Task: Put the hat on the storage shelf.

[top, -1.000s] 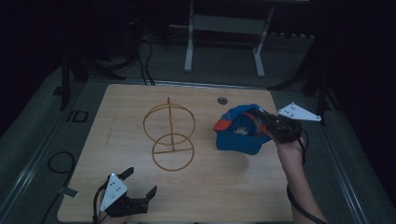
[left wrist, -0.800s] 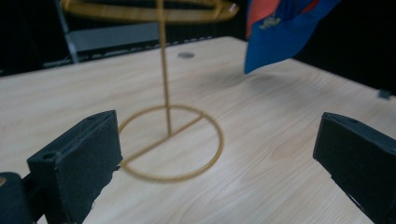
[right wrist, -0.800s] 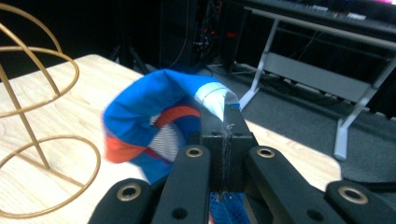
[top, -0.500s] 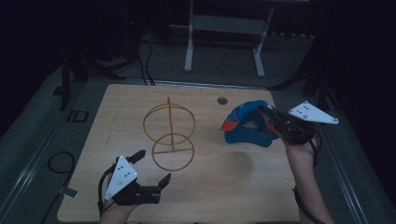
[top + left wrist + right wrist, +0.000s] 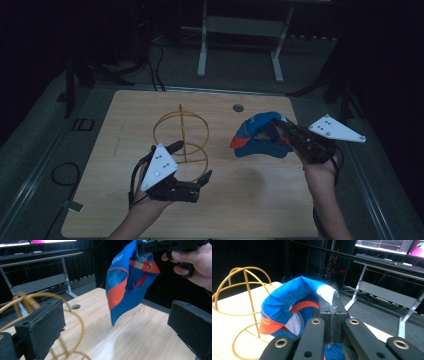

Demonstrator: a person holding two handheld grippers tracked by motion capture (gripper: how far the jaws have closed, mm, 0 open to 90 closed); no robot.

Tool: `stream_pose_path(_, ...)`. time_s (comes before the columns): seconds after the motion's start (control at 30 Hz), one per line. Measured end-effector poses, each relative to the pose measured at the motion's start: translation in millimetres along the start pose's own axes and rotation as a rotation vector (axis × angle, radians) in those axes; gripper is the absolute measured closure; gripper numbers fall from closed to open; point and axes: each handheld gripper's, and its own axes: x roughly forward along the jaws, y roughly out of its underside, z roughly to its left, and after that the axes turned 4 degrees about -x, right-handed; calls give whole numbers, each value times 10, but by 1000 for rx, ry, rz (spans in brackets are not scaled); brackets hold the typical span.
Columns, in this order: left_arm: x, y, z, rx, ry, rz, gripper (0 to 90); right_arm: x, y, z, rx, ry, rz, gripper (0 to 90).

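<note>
A blue cap with an orange brim [image 5: 260, 135] hangs off the table at the right, and my right gripper [image 5: 278, 123] is shut on its rim. In the right gripper view the shut jaws pinch the cap's fabric edge [image 5: 332, 311], and the cap [image 5: 287, 297] droops to the left. A gold wire stand [image 5: 181, 135] rises at the table's middle. My left gripper [image 5: 192, 161] is open right beside the stand's base ring, at its front. In the left gripper view its jaws [image 5: 116, 325] stand wide apart, with the stand's wire [image 5: 77, 322] by the left jaw and the cap [image 5: 125, 285] ahead.
The wooden table [image 5: 250, 205] has a small round hole [image 5: 238, 107] near its far edge. A grey metal frame [image 5: 240, 30] stands on the floor behind it. Cables lie on the floor at the left [image 5: 60, 175]. Monitors [image 5: 387, 245] glow in the background.
My left gripper has come up from the front left edge toward the wire stand. The right gripper has lifted the cap and swung it slightly right.
</note>
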Motion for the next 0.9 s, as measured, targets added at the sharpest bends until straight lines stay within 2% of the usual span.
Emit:
stream_pose_path(0.13,224,-117,-46,5,38,-1,12,-5,15,32,-7,-1,4,896)
stream_pose_path(0.4,632,-233,-213,56,64,12,36,-43,25,60,-3,-19,-2,896)
stream_pose_path(0.5,776,-231,-276,79,57,8,88,-49,16,74,-8,-22,-2,896)
stream_pose_path(0.6,933,-241,-324,102,22,16,149,-43,12,94,-13,-29,2,896)
stream_pose_path(0.67,1017,-251,-342,89,11,13,198,-42,11,109,-18,-32,1,895)
stream_pose_path(0.73,1097,-256,-362,92,-4,20,229,-45,10,108,-19,-30,-1,895)
stream_pose_path(0.8,1168,-248,-368,103,-16,31,299,-51,6,93,-12,-31,-4,896)
stream_pose_path(0.9,1221,-243,-367,93,-22,34,393,-61,1,84,-14,-28,-4,895)
